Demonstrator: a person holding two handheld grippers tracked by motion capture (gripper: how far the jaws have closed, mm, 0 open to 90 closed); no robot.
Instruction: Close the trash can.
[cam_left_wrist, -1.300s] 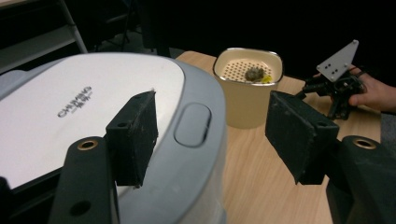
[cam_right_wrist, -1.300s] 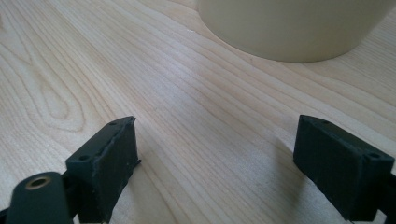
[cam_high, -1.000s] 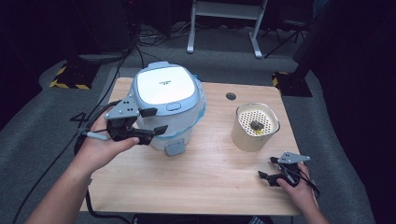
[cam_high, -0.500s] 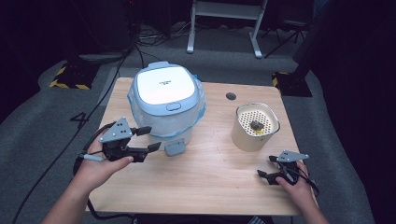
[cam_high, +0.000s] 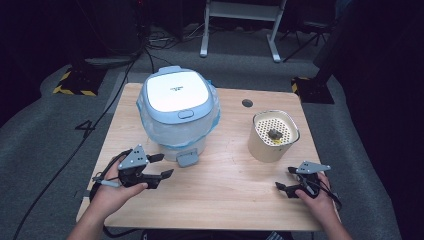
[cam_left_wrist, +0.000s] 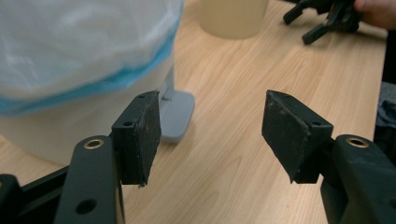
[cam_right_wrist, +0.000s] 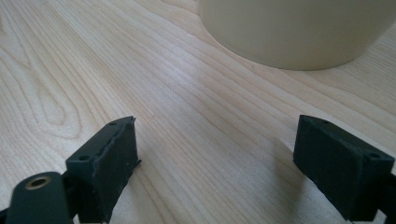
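Wooden table on grey carpet, dark room behind. Landmark: white-and-blue rice cooker, lid down, on the table's far-left part. Left gripper sits just in front of the cooker's base, near its grey front tab but apart from it; jaws spread, nothing between them. Cream perforated pot stands right of the cooker, well apart. Right gripper rests right of the cooker, just in front of the pot; jaws spread, empty
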